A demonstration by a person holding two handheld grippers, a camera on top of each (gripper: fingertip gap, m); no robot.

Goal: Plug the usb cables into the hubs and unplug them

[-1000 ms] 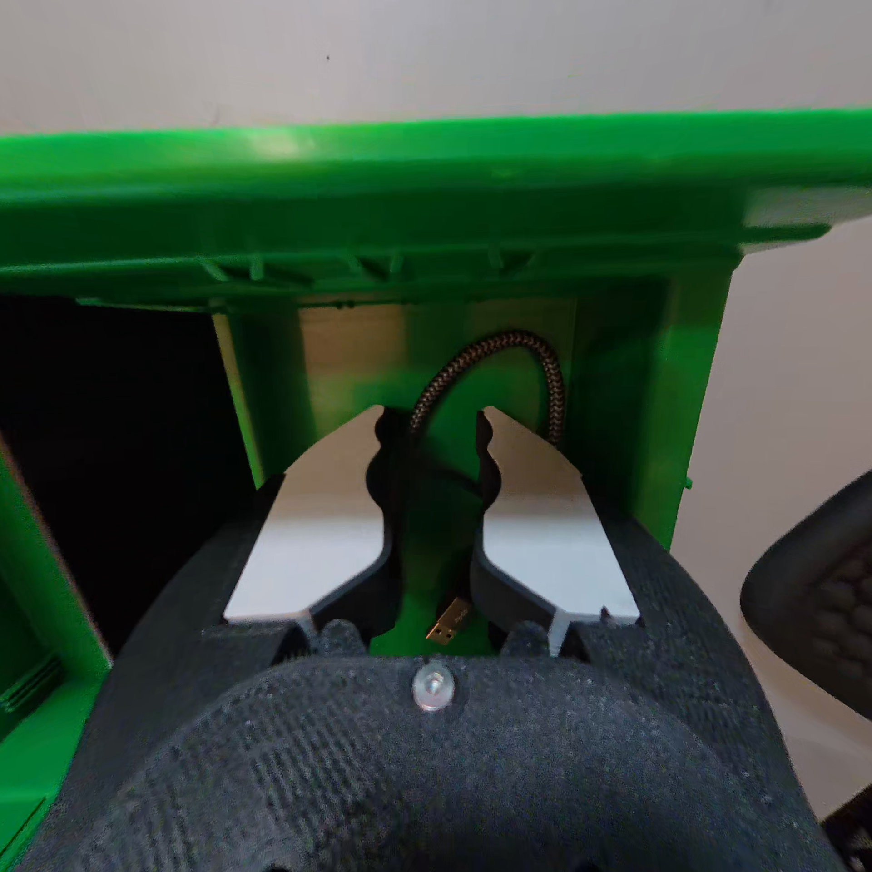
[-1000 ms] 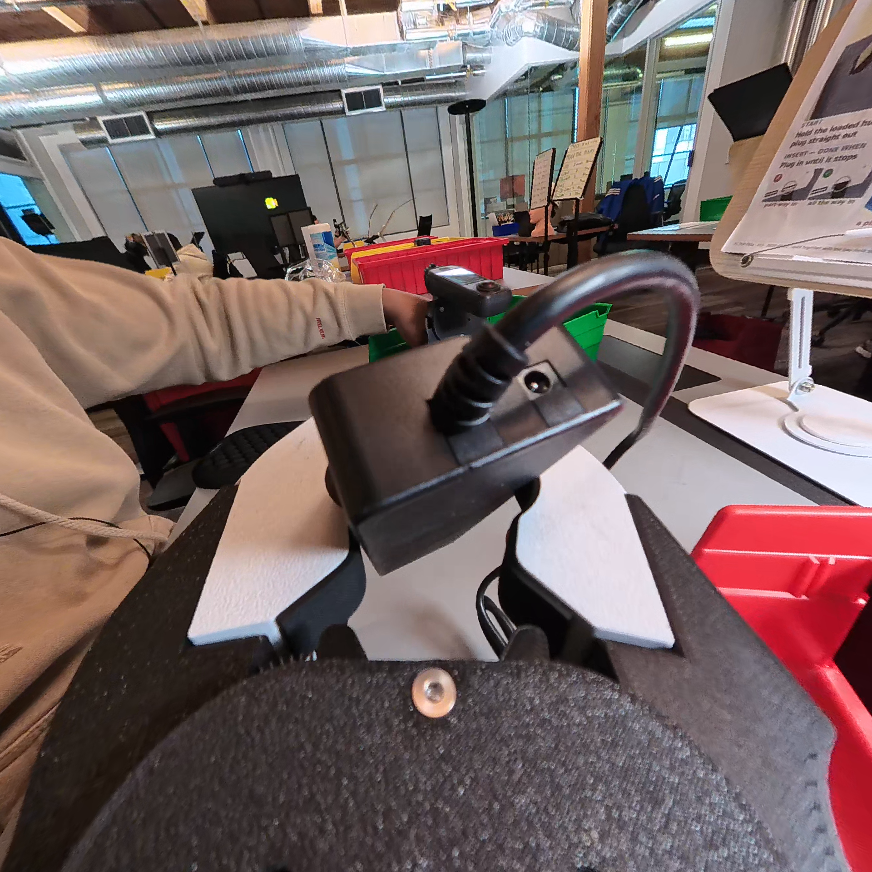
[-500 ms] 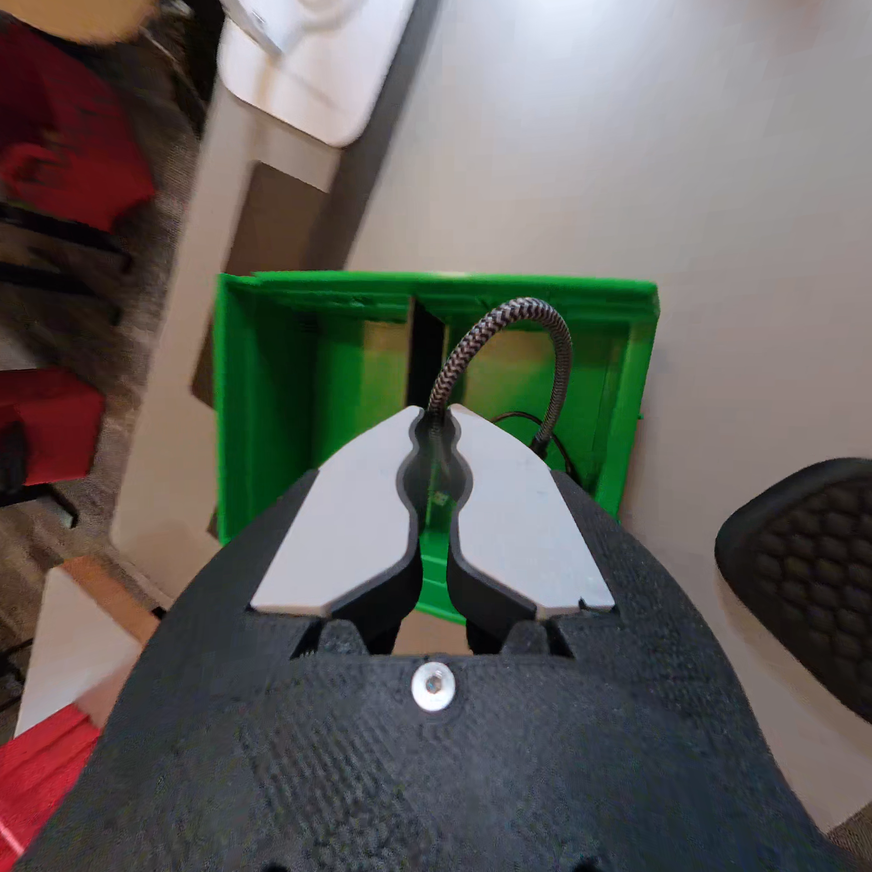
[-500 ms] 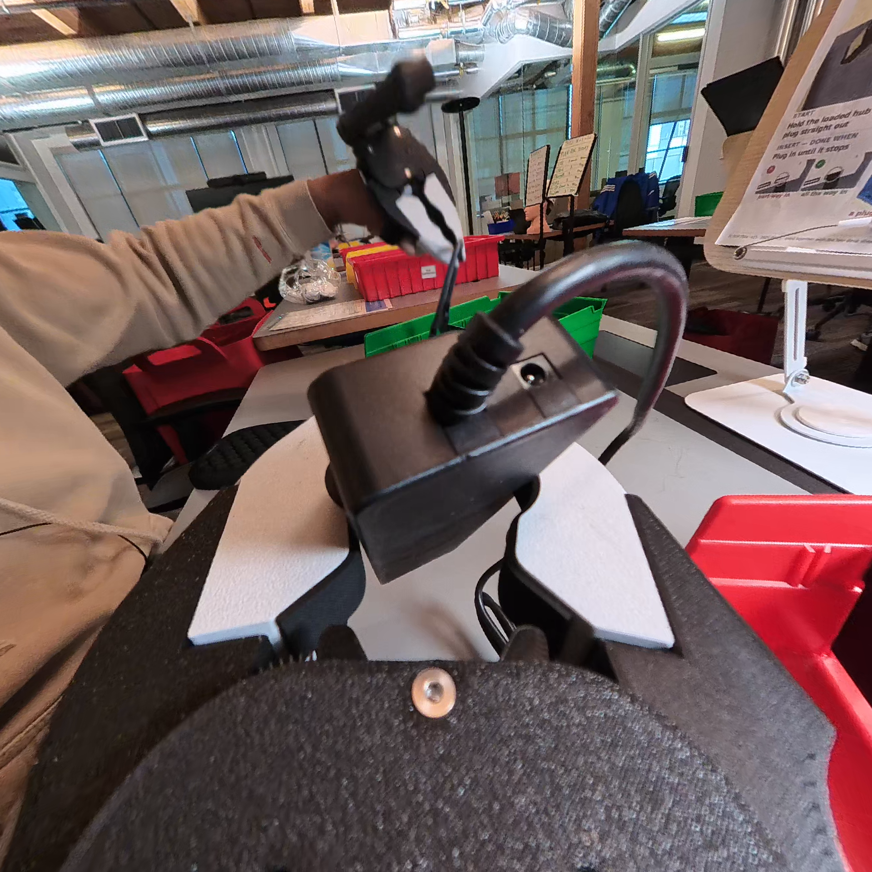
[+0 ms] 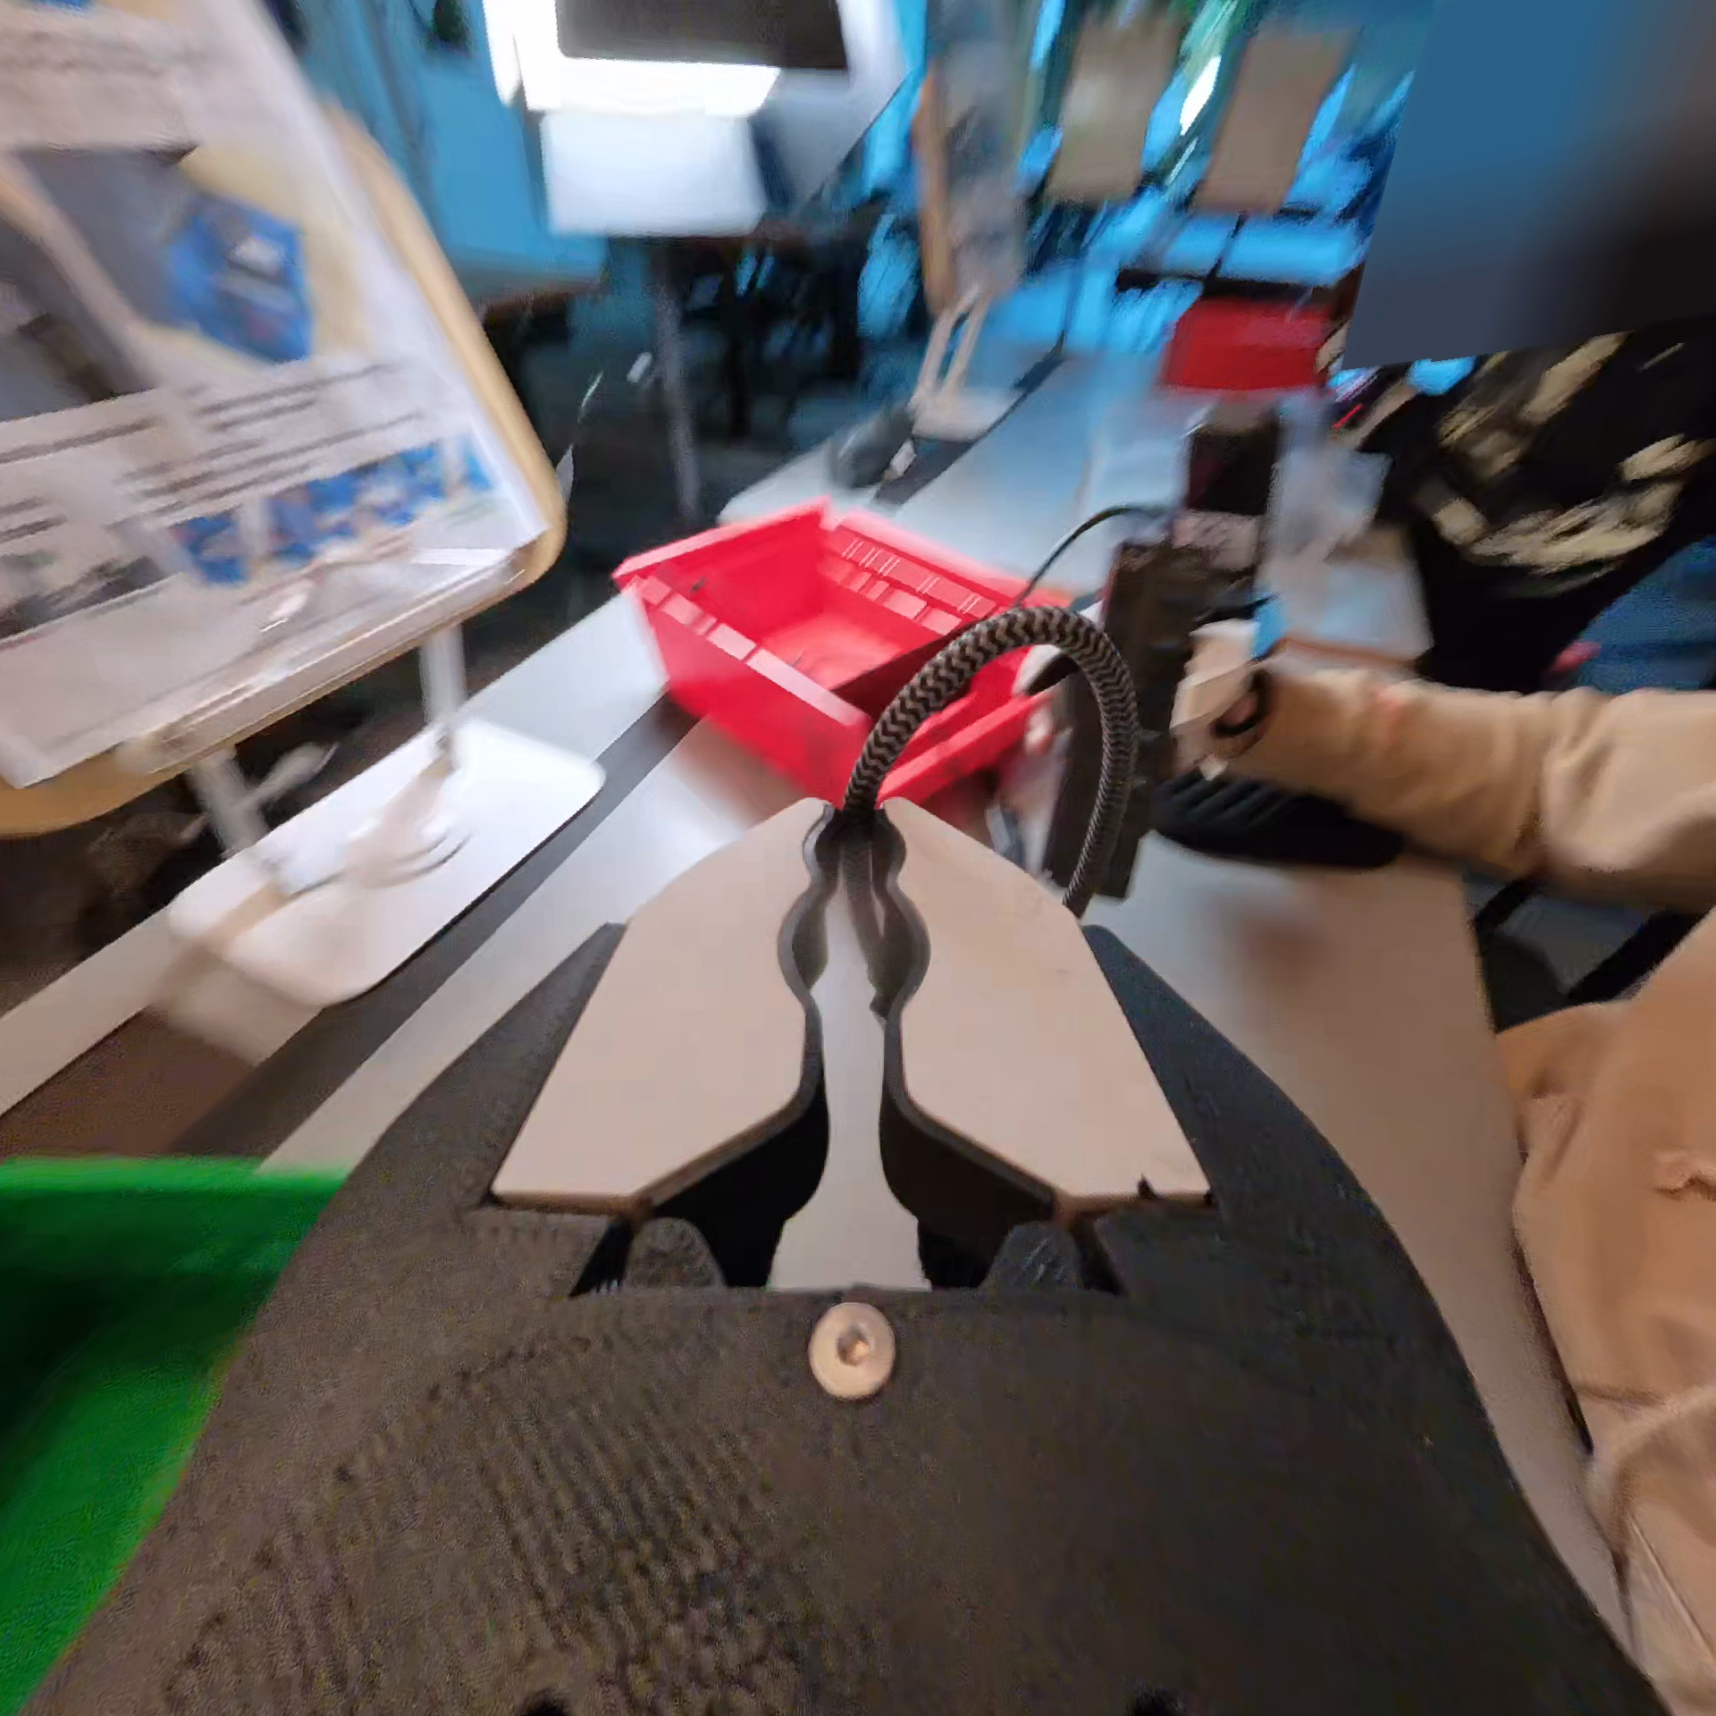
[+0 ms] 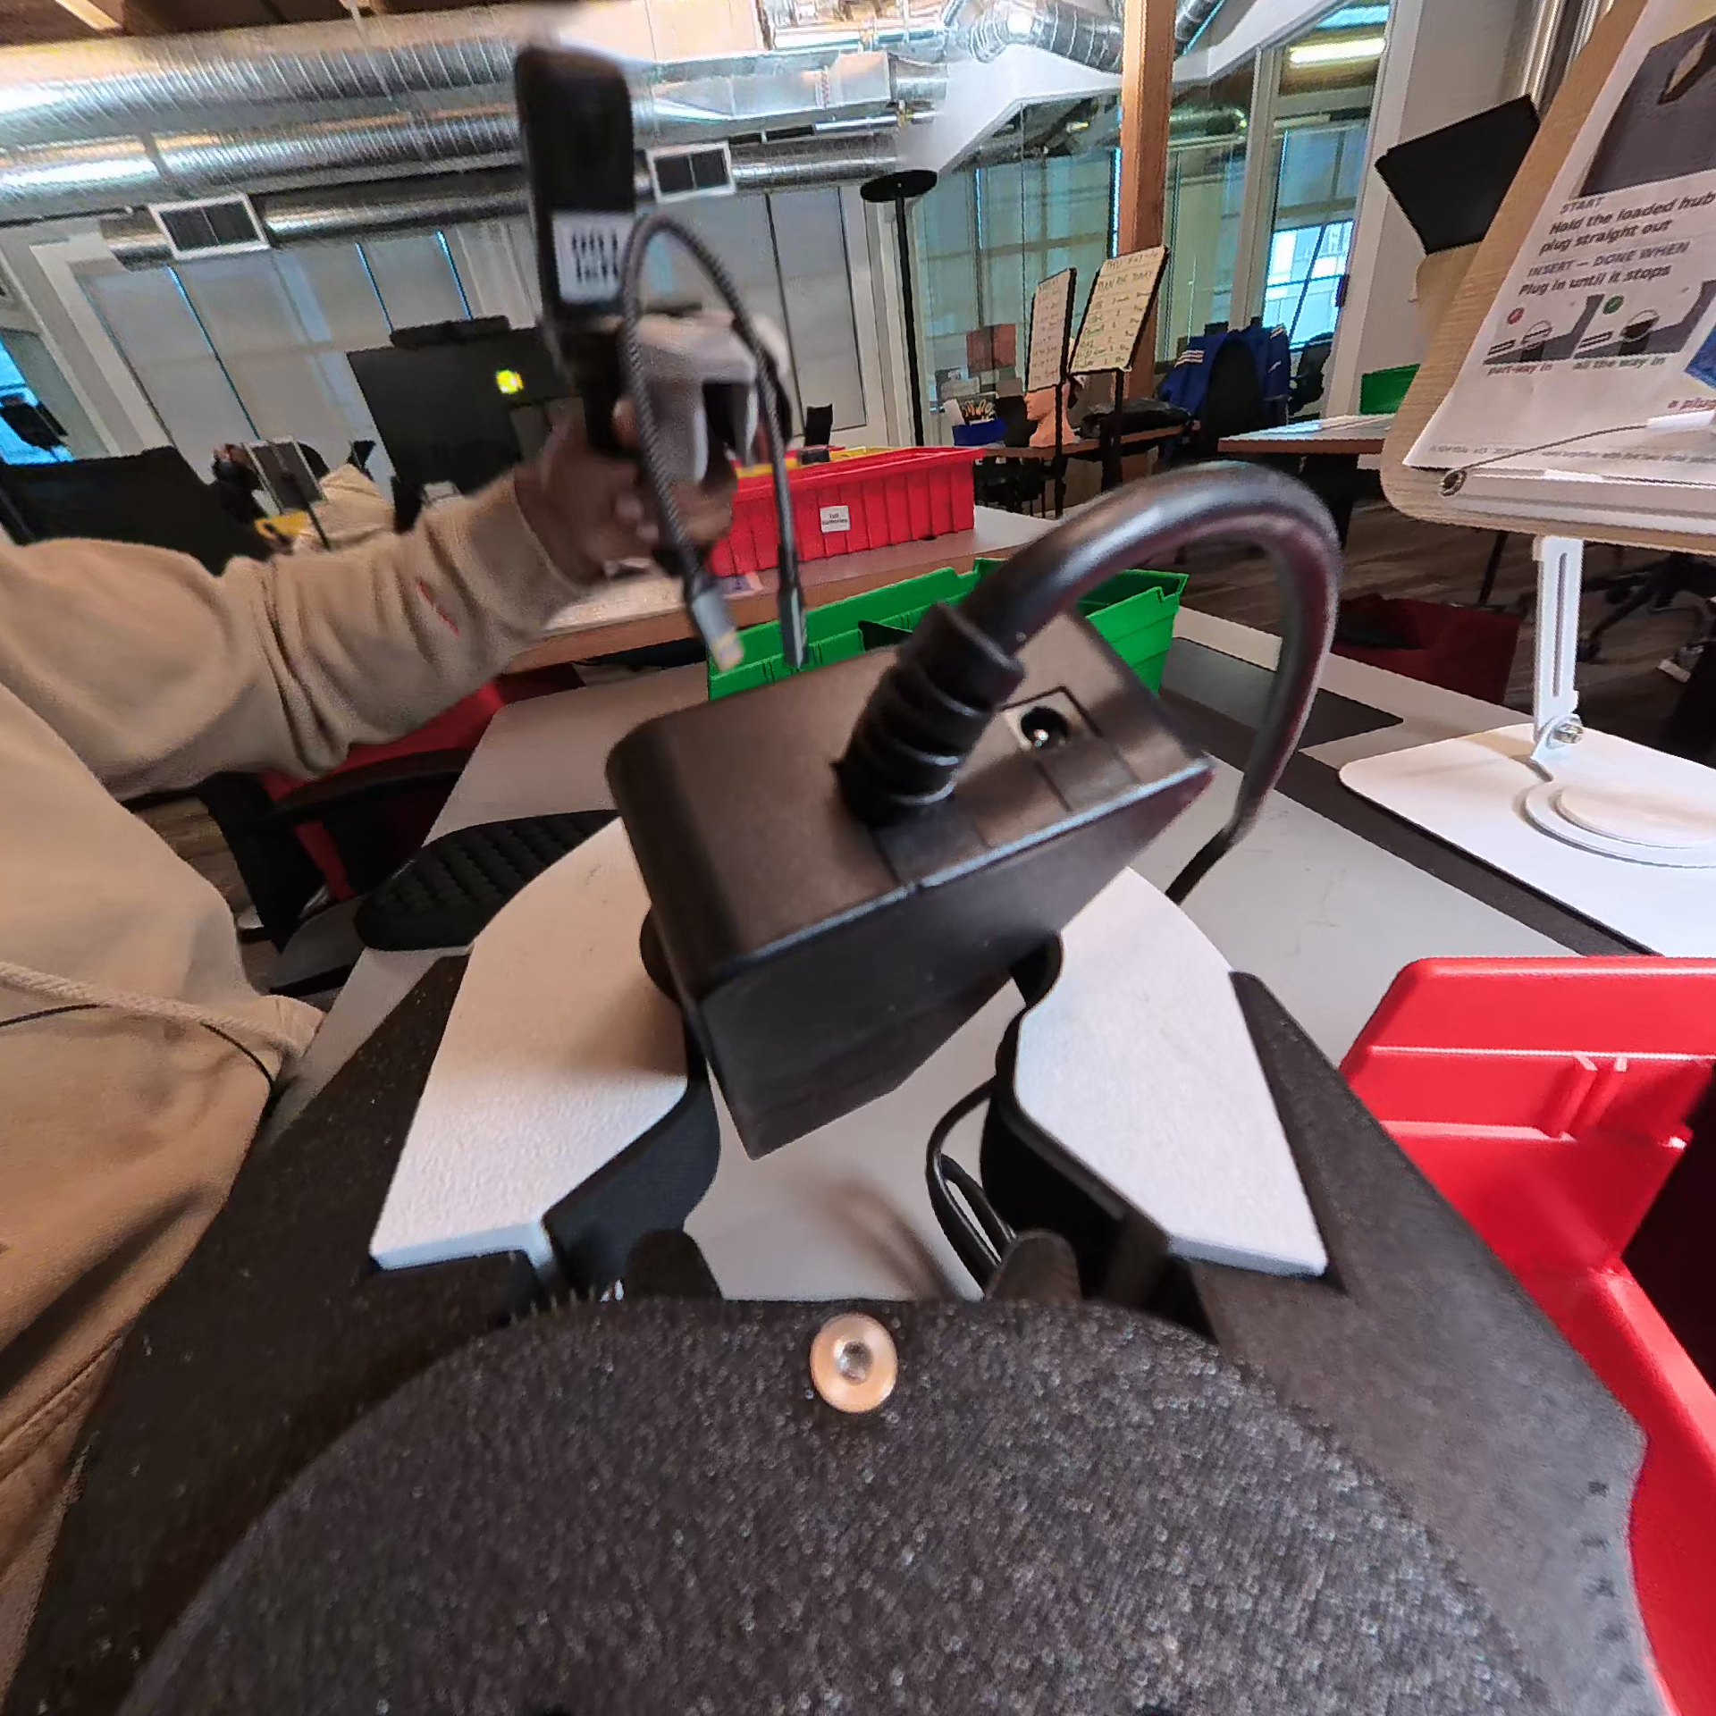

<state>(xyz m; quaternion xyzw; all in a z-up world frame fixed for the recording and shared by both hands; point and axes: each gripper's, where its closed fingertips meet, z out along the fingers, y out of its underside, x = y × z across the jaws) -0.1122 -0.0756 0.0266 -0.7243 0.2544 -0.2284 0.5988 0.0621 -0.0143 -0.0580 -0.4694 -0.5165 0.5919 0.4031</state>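
Above table edge (image 6: 520, 743), left tool (image 5: 852, 822) gripping cable (image 5: 1003, 650)

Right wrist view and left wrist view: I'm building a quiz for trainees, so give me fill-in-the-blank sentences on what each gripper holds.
The left gripper is shut on a braided black-and-white ____.
The right gripper clamps a black box-shaped ____.
The open plastic bin beyond the left gripper is ____.

Missing words: cable; hub; red
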